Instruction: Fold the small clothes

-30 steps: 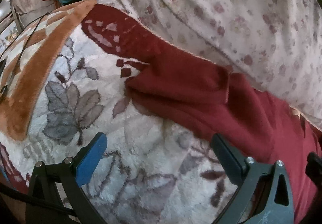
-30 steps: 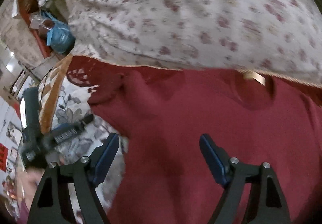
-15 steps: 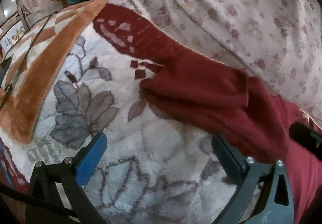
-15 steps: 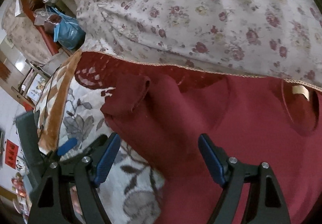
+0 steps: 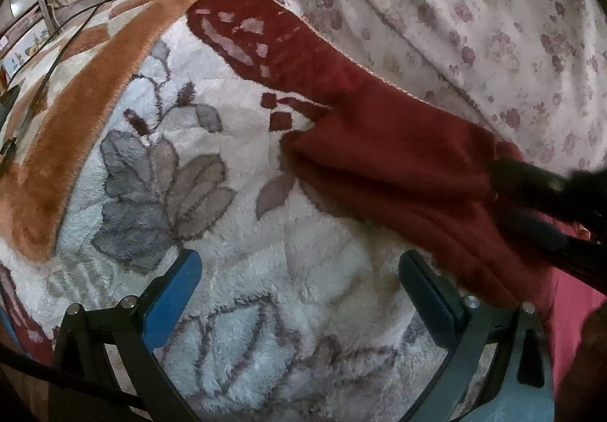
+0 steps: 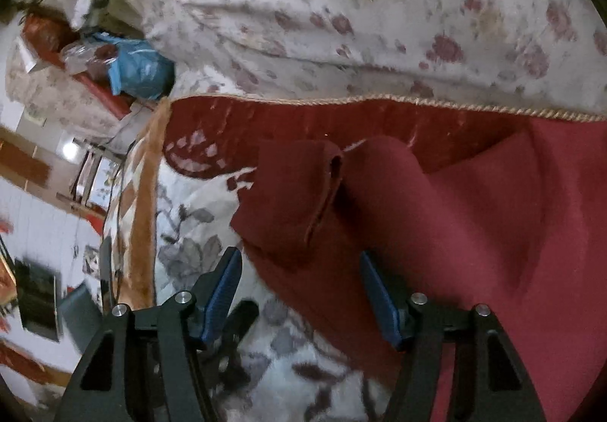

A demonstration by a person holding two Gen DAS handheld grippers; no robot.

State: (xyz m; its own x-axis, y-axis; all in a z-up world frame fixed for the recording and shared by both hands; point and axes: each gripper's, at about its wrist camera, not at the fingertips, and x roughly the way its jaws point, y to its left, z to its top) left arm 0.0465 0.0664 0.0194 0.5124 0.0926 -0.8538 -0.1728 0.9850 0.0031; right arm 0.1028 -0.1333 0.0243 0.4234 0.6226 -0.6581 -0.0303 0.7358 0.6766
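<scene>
Change: over the last second the right gripper (image 6: 299, 293) had swung left along the red garment (image 6: 474, 217), from over its body to its sleeve end; the left gripper (image 5: 299, 293) had eased back, so that more blanket lay between its jaws and the cloth.
Right jaws: wide open, holding nothing; the folded-over sleeve (image 6: 296, 194) sat just ahead of them, between the two blue pads.
Left jaws: wide open and empty, over bare blanket; the garment lay ahead and to their right, near the right-hand pad.
Meaning for the task: my guess was that the sleeve was the next thing to be taken and folded inward; no fold of the body looked done yet.
Surface: a plush blanket (image 5: 303, 270) with grey leaves and an orange border (image 5: 95, 80), spread on what looked like a bed, and a flowered sheet (image 5: 474, 24) bunched beyond the garment.
Room: a blue bag (image 6: 140, 69) and clutter far off to the left of the right jaws, blurred.
</scene>
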